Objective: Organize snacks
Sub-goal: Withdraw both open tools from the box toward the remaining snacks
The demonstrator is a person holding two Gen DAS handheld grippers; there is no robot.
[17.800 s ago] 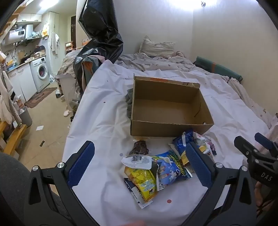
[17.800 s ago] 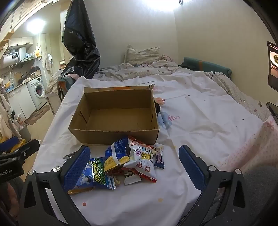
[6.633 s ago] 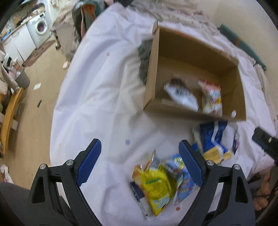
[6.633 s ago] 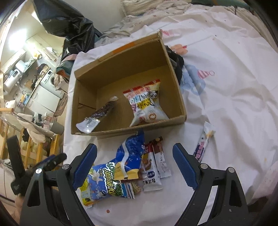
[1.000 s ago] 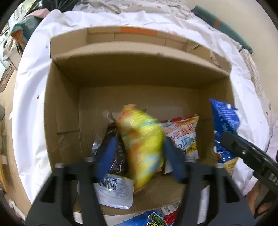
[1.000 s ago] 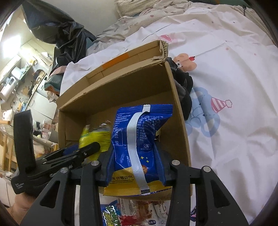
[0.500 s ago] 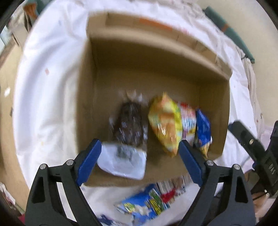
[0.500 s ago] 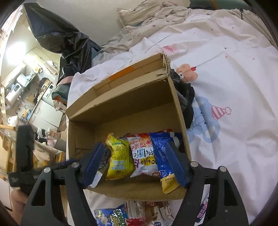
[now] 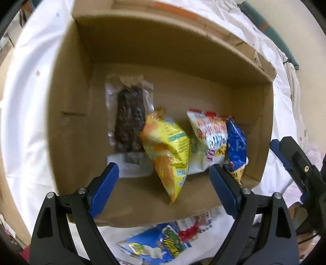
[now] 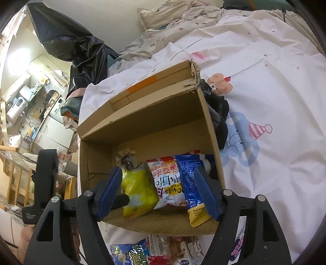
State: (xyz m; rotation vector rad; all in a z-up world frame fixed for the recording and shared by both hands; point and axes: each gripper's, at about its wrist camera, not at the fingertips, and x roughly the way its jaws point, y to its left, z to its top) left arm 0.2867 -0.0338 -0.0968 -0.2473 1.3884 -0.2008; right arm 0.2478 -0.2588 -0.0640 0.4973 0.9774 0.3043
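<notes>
A cardboard box point(image 9: 69, 122) point(image 10: 154, 114) lies on the white sheet. In it are a dark bar in clear wrap point(image 9: 129, 120), a yellow bag point(image 9: 169, 150) point(image 10: 138, 189), a white and red bag point(image 9: 209, 138) point(image 10: 167, 179) and a blue bag point(image 9: 236, 146) point(image 10: 189, 183). My left gripper point(image 9: 163, 183) is open and empty above the box's near wall. My right gripper point(image 10: 158, 191) is open and empty over the same wall. More packets point(image 9: 154, 240) point(image 10: 154, 252) lie on the sheet in front of the box.
Dark clothes point(image 10: 218, 114) lie against the box's right side. A black plastic bag point(image 10: 81, 44) and crumpled bedding point(image 10: 173, 18) are behind it. The bed's left edge drops to a floor with kitchen units point(image 10: 49, 126).
Both grippers let go of their bags: the yellow and the blue one now lie in the box. Both grippers have pulled back a little toward the near wall.
</notes>
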